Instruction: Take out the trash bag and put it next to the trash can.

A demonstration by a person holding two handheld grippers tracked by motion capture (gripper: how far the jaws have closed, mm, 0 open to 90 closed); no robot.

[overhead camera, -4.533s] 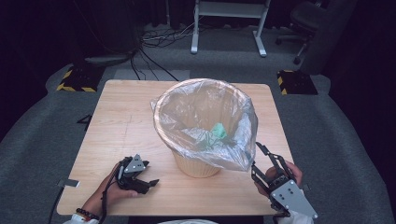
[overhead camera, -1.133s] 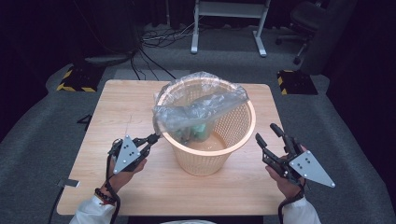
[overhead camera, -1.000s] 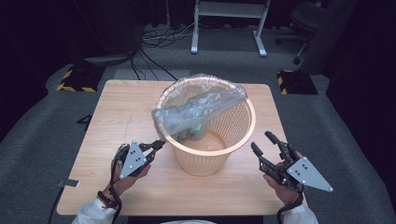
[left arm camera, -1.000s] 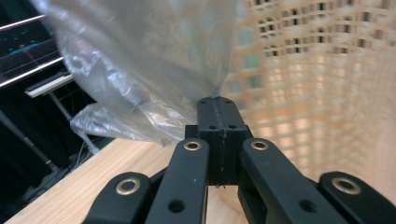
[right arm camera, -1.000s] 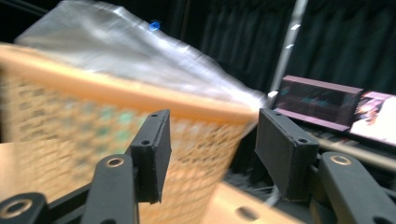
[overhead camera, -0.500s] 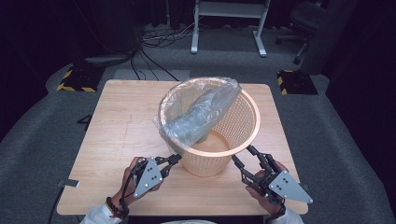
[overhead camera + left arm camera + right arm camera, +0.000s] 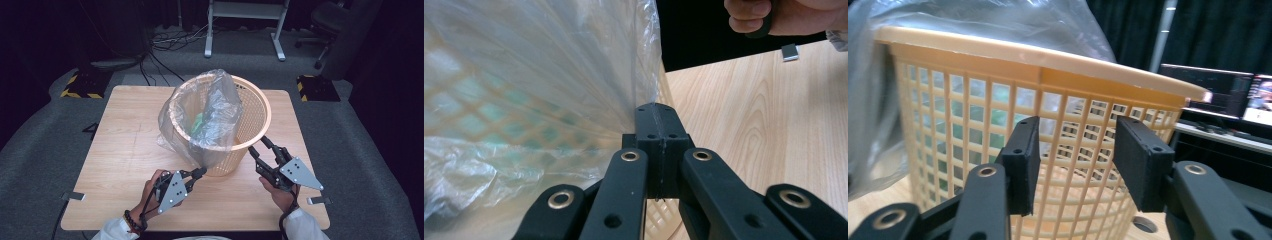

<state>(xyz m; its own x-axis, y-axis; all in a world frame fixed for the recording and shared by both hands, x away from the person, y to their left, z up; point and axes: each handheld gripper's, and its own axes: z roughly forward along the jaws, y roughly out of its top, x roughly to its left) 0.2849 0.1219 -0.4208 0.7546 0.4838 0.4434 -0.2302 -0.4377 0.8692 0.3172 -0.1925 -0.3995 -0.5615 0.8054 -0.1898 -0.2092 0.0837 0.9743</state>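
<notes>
A pale orange mesh basket (image 7: 252, 117) stands at the centre of the wooden bench (image 7: 125, 150) in the high view, with a clear plastic bag (image 7: 212, 117) draped partly inside it and partly over its left and lower rim; something green (image 7: 198, 122) shows through the film, too blurred to name. The left tool (image 7: 197, 173), at lower centre of that frame, has its jaws pressed together on a gathered corner of the bag; in the left gripper view the film fans out from the closed tips (image 7: 655, 131) toward the upper left. The right tool (image 7: 261, 146), at lower right, is spread wide and holds nothing; in the right gripper view its pads (image 7: 1023, 162) frame the basket's wall, just short of it. The step looks like pulling the bag free of the basket; to do it well, draw the pinched corner slowly up and away while the right tool steadies the basket's wall, so the thin film does not snag on the rim.
</notes>
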